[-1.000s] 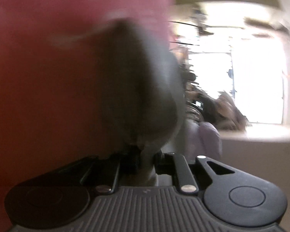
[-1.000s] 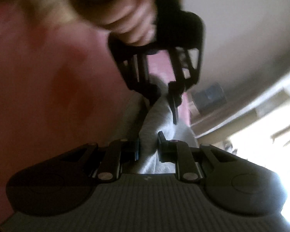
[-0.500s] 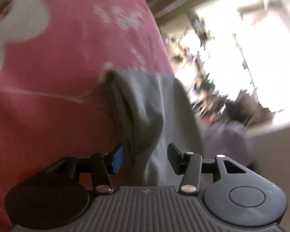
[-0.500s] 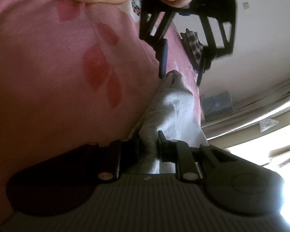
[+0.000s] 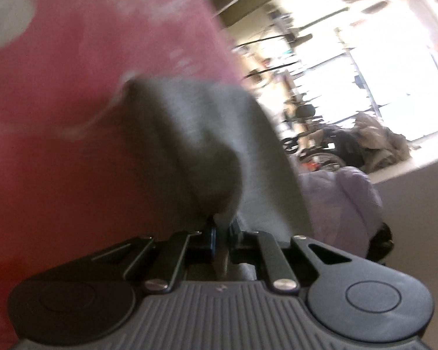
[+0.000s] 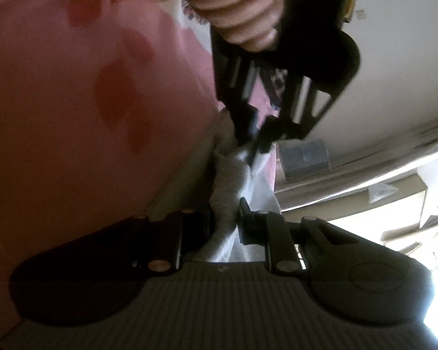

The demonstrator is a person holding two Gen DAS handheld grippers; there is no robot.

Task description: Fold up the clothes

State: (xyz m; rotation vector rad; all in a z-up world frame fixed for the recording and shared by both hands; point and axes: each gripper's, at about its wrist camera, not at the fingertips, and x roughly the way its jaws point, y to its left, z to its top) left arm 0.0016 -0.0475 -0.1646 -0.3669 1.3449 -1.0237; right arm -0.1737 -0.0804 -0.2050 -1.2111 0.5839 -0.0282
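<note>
Two tools pinch one grey garment (image 5: 207, 134) from opposite ends, above a pink bedspread (image 5: 73, 116) with a pale flower print. The left tool (image 5: 221, 230) has its jaws pressed together on a bunched fold of the cloth; from the right wrist view the same tool (image 6: 255, 140) comes down from above, a hand (image 6: 242, 8) wrapped round its grip. The right tool (image 6: 226, 215) clamps the near end of the garment, the fabric squeezed into a narrow ridge between its pads. Between the tools the cloth runs as a rumpled band. A lilac bundle (image 5: 341, 201) lies beside the bed, a bright window (image 5: 394, 73) behind it.
</note>
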